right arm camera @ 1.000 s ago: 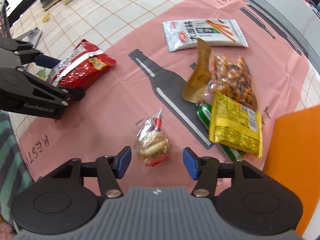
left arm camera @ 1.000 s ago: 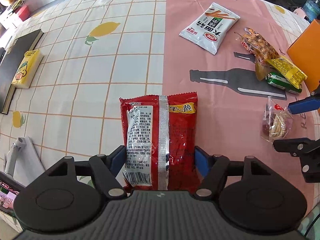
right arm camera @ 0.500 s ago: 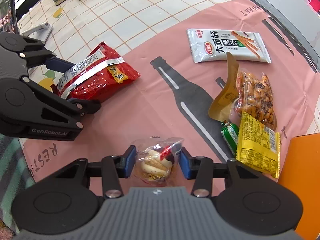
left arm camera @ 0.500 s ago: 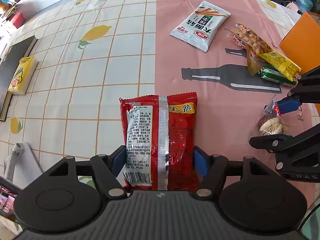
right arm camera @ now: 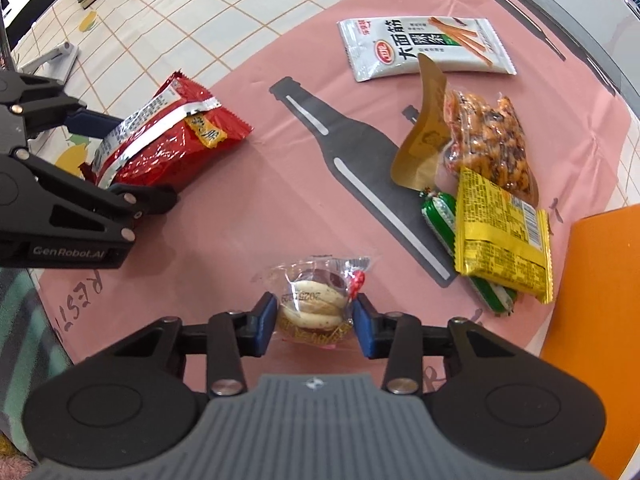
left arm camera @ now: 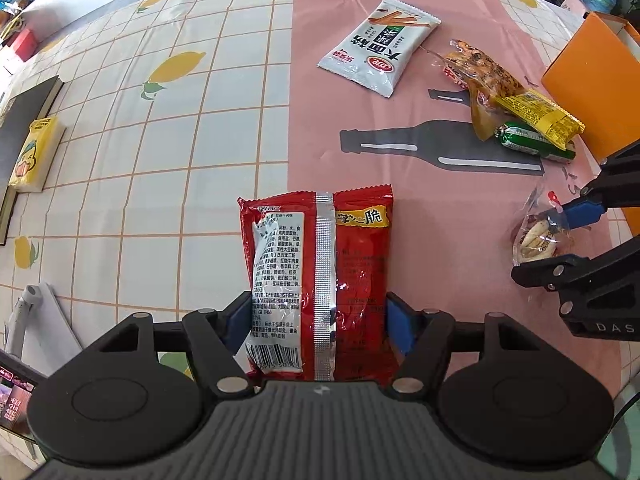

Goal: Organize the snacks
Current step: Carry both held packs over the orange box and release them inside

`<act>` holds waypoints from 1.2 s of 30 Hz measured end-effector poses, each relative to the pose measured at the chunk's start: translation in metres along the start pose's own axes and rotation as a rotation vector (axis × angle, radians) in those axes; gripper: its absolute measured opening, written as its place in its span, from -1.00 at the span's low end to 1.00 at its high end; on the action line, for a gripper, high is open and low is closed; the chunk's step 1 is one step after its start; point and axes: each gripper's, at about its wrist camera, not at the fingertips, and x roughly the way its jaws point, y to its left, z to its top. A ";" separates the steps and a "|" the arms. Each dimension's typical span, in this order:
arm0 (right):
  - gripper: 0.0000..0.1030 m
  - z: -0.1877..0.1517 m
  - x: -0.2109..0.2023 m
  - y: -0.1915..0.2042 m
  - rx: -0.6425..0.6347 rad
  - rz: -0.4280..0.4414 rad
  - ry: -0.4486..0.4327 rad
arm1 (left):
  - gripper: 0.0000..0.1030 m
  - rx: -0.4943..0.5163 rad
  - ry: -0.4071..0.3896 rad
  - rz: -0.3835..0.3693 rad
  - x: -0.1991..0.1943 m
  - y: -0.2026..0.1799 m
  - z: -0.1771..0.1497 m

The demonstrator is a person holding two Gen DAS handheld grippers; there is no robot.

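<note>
Left gripper (left arm camera: 316,320): jaws wide, blue pads pressed against both edges of a red snack bag (left arm camera: 320,280), which lies back side up, barcode end nearest the camera, on the seam between the lemon-check cloth and the pink bottle-print mat on the bench (left arm camera: 200,160). Right gripper (right arm camera: 314,322): jaws narrow, having just been closing, with a clear-wrapped biscuit sandwich (right arm camera: 314,300) between them and both pads on its wrapper; the pack rests on the pink mat. Ahead of the right jaws and off to their right: a green sausage stick (right arm camera: 440,208) partly under a yellow packet (right arm camera: 502,236), and beyond these a clear bag of orange-brown pieces (right arm camera: 486,140). Farther ahead: a white packet with orange sticks printed on it (right arm camera: 424,48), lying flat and apart from the rest. At the far right of the right jaws: an orange box (right arm camera: 600,320). Far left of the left jaws: a yellow pack (left arm camera: 34,152) on a dark board.
</note>
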 end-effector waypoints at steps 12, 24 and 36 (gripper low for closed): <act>-0.29 -0.030 -0.045 -0.012 0.021 0.015 -0.048 | 0.52 0.077 -0.070 -0.009 -0.049 -0.042 0.002; -0.29 -0.090 -0.137 -0.051 0.008 -0.065 -0.133 | 0.52 0.259 -0.198 -0.044 -0.115 -0.133 0.028; -0.29 -0.145 -0.171 -0.134 0.079 -0.209 -0.131 | 0.51 0.407 -0.275 -0.142 -0.141 -0.250 0.088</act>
